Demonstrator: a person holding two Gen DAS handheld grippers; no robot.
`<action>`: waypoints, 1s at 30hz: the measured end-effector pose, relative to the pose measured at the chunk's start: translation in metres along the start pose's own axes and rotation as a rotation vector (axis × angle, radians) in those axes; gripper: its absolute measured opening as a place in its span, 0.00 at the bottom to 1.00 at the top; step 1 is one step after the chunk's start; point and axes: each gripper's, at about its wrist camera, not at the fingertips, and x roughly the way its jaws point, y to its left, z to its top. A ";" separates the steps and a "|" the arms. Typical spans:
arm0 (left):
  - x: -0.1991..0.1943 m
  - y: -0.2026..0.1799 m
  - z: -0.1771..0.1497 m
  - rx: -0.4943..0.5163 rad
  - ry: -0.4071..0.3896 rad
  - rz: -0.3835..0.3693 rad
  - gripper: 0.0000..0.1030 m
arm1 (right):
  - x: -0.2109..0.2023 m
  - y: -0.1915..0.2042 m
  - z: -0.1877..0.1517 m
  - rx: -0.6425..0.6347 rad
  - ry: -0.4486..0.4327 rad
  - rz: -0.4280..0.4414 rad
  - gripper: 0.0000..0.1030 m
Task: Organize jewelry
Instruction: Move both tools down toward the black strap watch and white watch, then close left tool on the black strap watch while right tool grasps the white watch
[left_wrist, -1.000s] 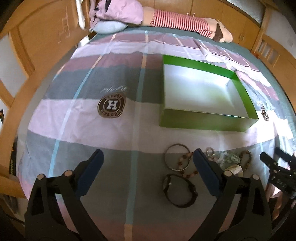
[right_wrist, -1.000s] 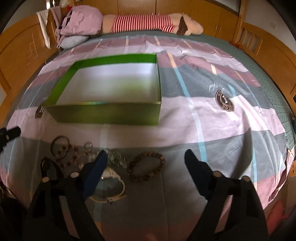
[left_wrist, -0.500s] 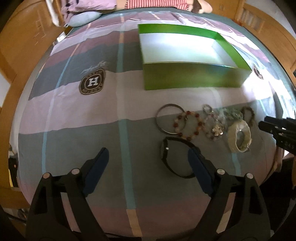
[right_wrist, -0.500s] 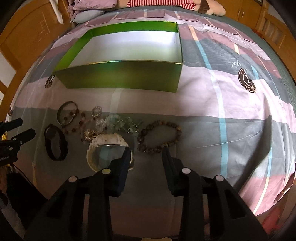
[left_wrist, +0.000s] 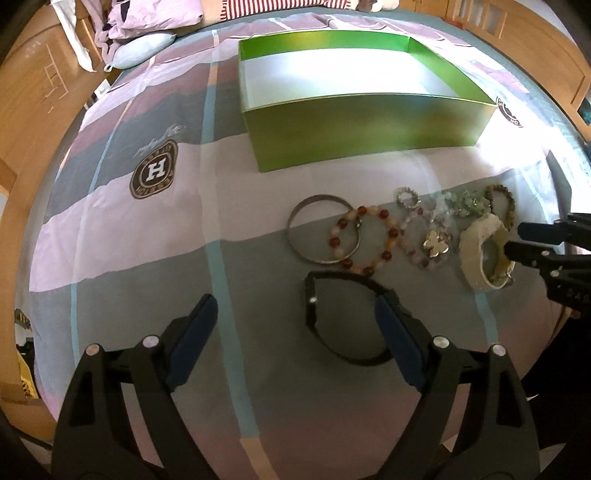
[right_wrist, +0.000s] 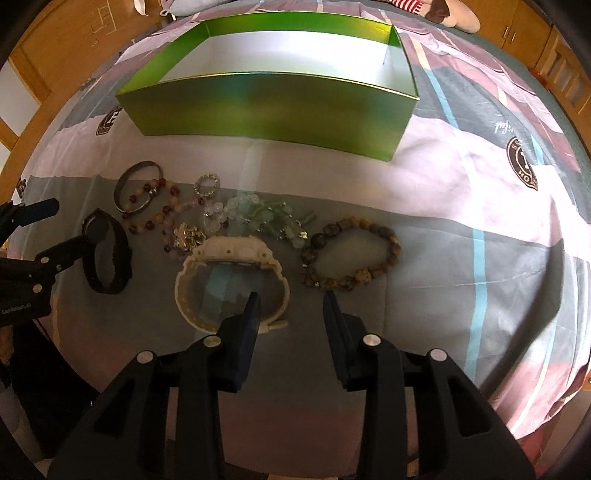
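Jewelry lies in a row on the bedspread in front of an open green box (left_wrist: 365, 125) (right_wrist: 266, 110). From left: a metal bangle (left_wrist: 323, 229), a red bead bracelet (left_wrist: 364, 236), a black watch (left_wrist: 347, 317) (right_wrist: 107, 258), a pale bead tangle (right_wrist: 255, 216), a cream watch (right_wrist: 231, 284) (left_wrist: 484, 254), and a brown bead bracelet (right_wrist: 351, 254). My left gripper (left_wrist: 295, 321) is open, its right finger over the black watch's strap. My right gripper (right_wrist: 291, 306) is partly open, its left finger inside the cream watch's loop, its right finger outside.
The striped bedspread (left_wrist: 147, 221) covers the bed. Pillows and a striped plush (left_wrist: 155, 22) lie at the headboard. Wooden cabinets (left_wrist: 33, 92) flank the bed. The box's inside is white.
Both grippers have moved down and forward toward the jewelry. The right gripper narrowed from wide open a second ago and now straddles the cream watch's band. The left gripper reached the black watch.
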 end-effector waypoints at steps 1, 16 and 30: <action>0.001 -0.002 0.001 0.003 -0.002 -0.005 0.85 | 0.002 0.000 0.000 -0.001 0.004 -0.005 0.28; 0.037 0.002 0.000 -0.030 0.091 0.003 0.55 | 0.007 0.005 -0.001 -0.022 0.004 0.010 0.17; 0.040 0.018 0.005 -0.077 0.082 -0.020 0.24 | 0.006 0.005 -0.001 -0.017 0.002 0.016 0.08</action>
